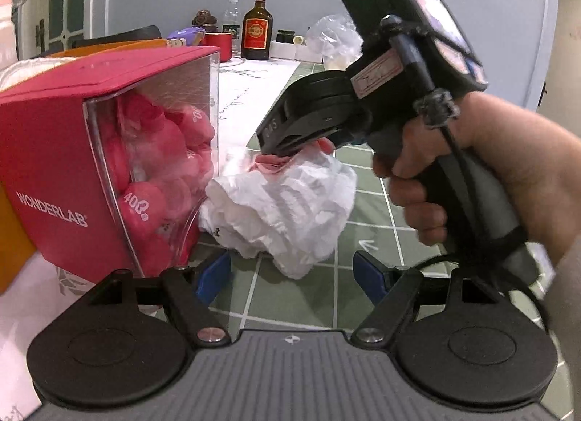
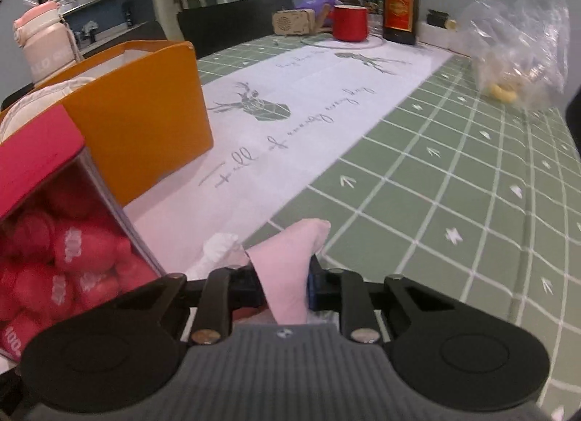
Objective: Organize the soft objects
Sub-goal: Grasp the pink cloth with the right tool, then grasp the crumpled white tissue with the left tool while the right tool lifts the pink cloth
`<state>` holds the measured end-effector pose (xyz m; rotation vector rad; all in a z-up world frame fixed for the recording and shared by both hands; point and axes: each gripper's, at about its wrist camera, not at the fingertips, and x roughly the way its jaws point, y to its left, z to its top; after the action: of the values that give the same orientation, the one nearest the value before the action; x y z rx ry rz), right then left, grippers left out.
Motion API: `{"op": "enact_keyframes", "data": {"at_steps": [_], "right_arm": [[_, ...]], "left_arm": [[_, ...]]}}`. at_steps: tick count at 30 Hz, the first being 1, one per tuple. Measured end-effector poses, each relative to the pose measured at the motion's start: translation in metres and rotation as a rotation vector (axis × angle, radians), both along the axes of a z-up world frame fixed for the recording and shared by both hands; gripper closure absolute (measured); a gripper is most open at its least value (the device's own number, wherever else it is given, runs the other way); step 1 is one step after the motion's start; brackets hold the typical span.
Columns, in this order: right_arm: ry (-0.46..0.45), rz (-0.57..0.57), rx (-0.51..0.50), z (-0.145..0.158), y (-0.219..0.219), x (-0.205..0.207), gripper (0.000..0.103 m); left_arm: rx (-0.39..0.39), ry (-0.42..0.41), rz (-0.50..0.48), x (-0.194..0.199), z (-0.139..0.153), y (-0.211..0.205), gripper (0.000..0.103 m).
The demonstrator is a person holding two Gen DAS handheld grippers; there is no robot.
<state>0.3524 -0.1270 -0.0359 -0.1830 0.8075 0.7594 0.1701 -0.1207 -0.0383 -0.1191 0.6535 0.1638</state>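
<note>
The right tool (image 2: 283, 284) is pinching a pink soft piece (image 2: 290, 257) that pokes up out of a crumpled white wrapper (image 1: 287, 210). The wrapper lies on the green-checked surface (image 2: 435, 185), right against the clear front of the red box (image 1: 72, 152), which sits near the surface's edge. The left tool (image 1: 292, 275) stands spread wide, with nothing between its blue pads (image 1: 366, 275).

The grip looks shallow, only a fold of the piece, so a quick lift could let it slip free. The wrapper may cling and rise with it, since nothing pins it down. A sideways pull could also nudge the tilted box.
</note>
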Motion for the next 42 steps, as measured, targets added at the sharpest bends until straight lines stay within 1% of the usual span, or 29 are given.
{"op": "enact_keyframes", "data": {"at_steps": [1, 2, 3, 4, 5, 6, 7, 8, 10, 12, 14, 16, 18, 19, 21, 22, 24, 25, 26, 27, 28, 30, 32, 35, 37, 40, 41, 42], "right_arm": [[0.003, -0.023, -0.006, 0.001, -0.004, -0.005, 0.084], [0.006, -0.044, -0.010, 0.001, -0.007, -0.009, 0.084], [0.010, -0.073, -0.019, 0.002, -0.011, -0.016, 0.084], [0.015, -0.106, -0.030, 0.004, -0.016, -0.023, 0.084], [0.016, -0.137, -0.040, 0.004, -0.020, -0.030, 0.084], [0.014, -0.160, -0.044, 0.005, -0.023, -0.038, 0.084], [0.012, -0.180, -0.044, 0.005, -0.028, -0.046, 0.084], [0.012, -0.199, -0.044, 0.005, -0.031, -0.054, 0.084], [0.017, -0.253, -0.037, 0.005, -0.038, -0.068, 0.084], [0.020, -0.304, -0.026, 0.005, -0.042, -0.082, 0.084], [0.018, -0.338, -0.011, 0.004, -0.043, -0.099, 0.084], [0.033, -0.383, 0.024, 0.004, -0.044, -0.113, 0.084], [0.063, -0.402, 0.076, 0.004, -0.047, -0.125, 0.084], [0.075, -0.396, 0.101, 0.005, -0.047, -0.132, 0.084], [0.068, -0.395, 0.118, 0.008, -0.046, -0.145, 0.084], [0.051, -0.395, 0.117, 0.010, -0.045, -0.152, 0.084], [0.010, -0.398, 0.125, 0.013, -0.045, -0.162, 0.084], [0.003, -0.405, 0.142, 0.014, -0.047, -0.166, 0.084], [0.014, -0.403, 0.157, 0.014, -0.048, -0.167, 0.084], [0.028, -0.398, 0.171, 0.013, -0.049, -0.167, 0.084], [0.034, -0.398, 0.180, 0.012, -0.050, -0.167, 0.084], [0.014, -0.388, 0.166, 0.012, -0.049, -0.170, 0.084], [0.003, -0.367, 0.170, 0.011, -0.049, -0.172, 0.084], [0.045, -0.360, 0.224, 0.009, -0.055, -0.171, 0.084], [0.032, -0.344, 0.216, 0.009, -0.054, -0.173, 0.084], [0.010, -0.334, 0.207, 0.007, -0.054, -0.174, 0.084], [0.005, -0.339, 0.218, 0.006, -0.055, -0.173, 0.084], [-0.005, -0.353, 0.236, 0.006, -0.058, -0.174, 0.084]], "left_arm": [[0.020, 0.009, -0.020, 0.000, 0.000, -0.002, 0.012], [0.059, 0.025, -0.053, 0.001, -0.001, -0.006, 0.012], [0.116, 0.040, -0.089, -0.001, -0.002, -0.011, 0.012], [0.135, 0.040, -0.094, -0.007, 0.000, -0.011, 0.013], [0.115, 0.051, -0.095, -0.015, 0.001, -0.007, 0.013], [0.074, 0.054, -0.106, -0.025, 0.002, -0.001, 0.013], [0.064, 0.053, -0.119, -0.035, 0.004, 0.003, 0.013], [0.069, 0.053, -0.149, -0.048, 0.004, 0.006, 0.013], [0.098, 0.045, -0.256, -0.073, 0.004, 0.009, 0.014], [0.142, 0.007, -0.361, -0.102, 0.004, 0.012, 0.014], [0.153, -0.062, -0.440, -0.127, 0.009, 0.020, 0.014], [0.168, -0.137, -0.466, -0.149, 0.015, 0.024, 0.014], [0.172, -0.182, -0.481, -0.158, 0.022, 0.027, 0.014], [0.174, -0.191, -0.491, -0.157, 0.025, 0.027, 0.014], [0.187, -0.191, -0.509, -0.156, 0.025, 0.025, 0.014], [0.205, -0.186, -0.517, -0.156, 0.024, 0.024, 0.014], [0.267, -0.182, -0.534, -0.151, 0.018, 0.022, 0.014], [0.296, -0.181, -0.547, -0.148, 0.016, 0.022, 0.014], [0.309, -0.173, -0.556, -0.144, 0.015, 0.021, 0.014], [0.304, -0.160, -0.561, -0.144, 0.016, 0.023, 0.014], [0.282, -0.145, -0.567, -0.139, 0.018, 0.024, 0.014], [0.235, -0.124, -0.570, -0.134, 0.015, 0.030, 0.014], [0.209, -0.111, -0.569, -0.127, 0.016, 0.031, 0.014], [0.195, -0.049, -0.573, -0.116, 0.010, 0.029, 0.012], [0.192, -0.023, -0.566, -0.111, 0.008, 0.026, 0.008], [0.211, -0.007, -0.553, -0.107, 0.005, 0.019, 0.004], [0.210, -0.005, -0.549, -0.106, 0.004, 0.019, 0.004], [0.202, 0.001, -0.550, -0.105, 0.004, 0.019, 0.011]]}}
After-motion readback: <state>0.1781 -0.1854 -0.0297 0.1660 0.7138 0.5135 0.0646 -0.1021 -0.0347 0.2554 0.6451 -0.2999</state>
